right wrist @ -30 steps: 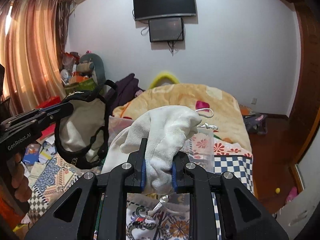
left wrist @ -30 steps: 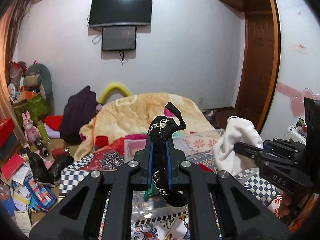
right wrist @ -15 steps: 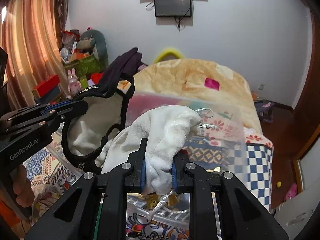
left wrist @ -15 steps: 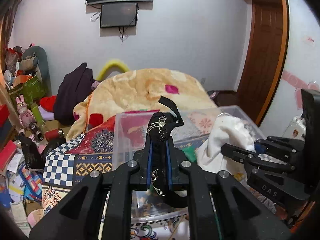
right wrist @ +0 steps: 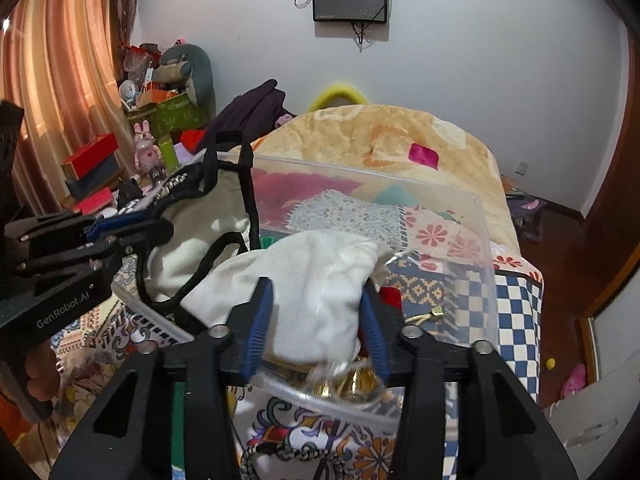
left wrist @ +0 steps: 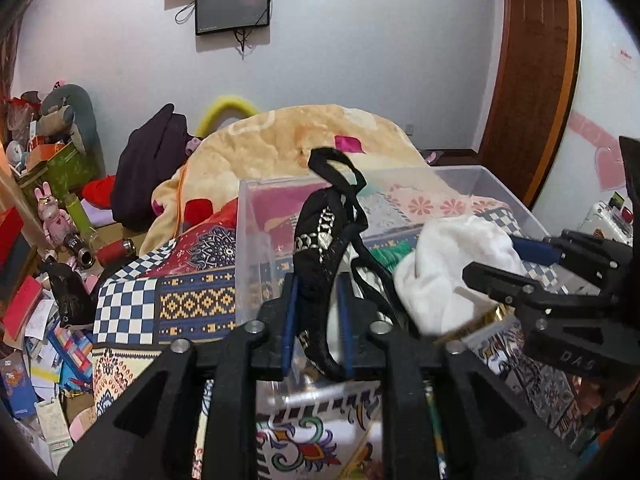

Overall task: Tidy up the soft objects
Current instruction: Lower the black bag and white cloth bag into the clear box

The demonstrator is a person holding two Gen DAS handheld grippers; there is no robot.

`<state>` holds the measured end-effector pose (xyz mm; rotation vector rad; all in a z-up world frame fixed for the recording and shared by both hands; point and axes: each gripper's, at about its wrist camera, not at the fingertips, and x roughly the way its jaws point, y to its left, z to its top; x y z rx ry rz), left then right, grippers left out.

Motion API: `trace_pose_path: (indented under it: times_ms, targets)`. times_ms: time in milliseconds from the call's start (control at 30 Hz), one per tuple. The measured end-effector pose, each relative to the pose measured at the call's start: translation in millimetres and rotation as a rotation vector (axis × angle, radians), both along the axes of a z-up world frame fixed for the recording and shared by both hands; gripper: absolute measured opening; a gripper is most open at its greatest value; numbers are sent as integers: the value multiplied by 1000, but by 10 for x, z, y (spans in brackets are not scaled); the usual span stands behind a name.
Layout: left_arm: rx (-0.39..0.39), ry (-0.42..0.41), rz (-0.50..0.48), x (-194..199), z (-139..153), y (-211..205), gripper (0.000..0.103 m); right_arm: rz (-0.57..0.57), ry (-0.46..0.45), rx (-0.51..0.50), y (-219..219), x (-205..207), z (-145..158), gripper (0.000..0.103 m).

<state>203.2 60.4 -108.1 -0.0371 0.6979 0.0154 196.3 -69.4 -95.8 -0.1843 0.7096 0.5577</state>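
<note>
Both grippers are opening over the clear plastic bin [left wrist: 460,174]: left gripper [left wrist: 316,312] jaws parting around black-trimmed pouch [left wrist: 320,240], right gripper [right wrist: 316,320] releasing white drawstring bag [right wrist: 320,280].

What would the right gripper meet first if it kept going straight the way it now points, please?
Probably the white pouch lying between its opening jaws, then the inside of the clear plastic bin below and ahead. Depth past the pouch is hard to judge.

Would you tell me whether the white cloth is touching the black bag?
Cannot tell: in the right wrist view the white cloth overlaps the black bag, showing neither contact nor gap.
</note>
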Motion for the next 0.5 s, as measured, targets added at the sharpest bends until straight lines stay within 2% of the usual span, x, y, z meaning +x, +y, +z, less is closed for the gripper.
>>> trace_pose_path:
  times_ms: [67, 200, 267, 400, 467, 500]
  targets:
    - [-5, 1, -5, -47, 14, 5, 41, -8, -15, 8, -32, -43, 43, 54]
    - [0, -14, -26, -181, 77, -30, 47, -14, -46, 25, -97, -138, 140, 62]
    - [2, -24, -38, -254, 120, -57, 55, -18, -67, 35, -129, -200, 193, 67]
    - [18, -59, -47, -420, 228, -99, 61, -16, -108, 43, -172, -322, 282, 69]
    - [17, -78, -45, -526, 291, -111, 74, -16, -125, 49, -191, -392, 318, 77]
    - [14, -85, -44, -561, 309, -106, 75, -16, -132, 55, -200, -425, 331, 79]
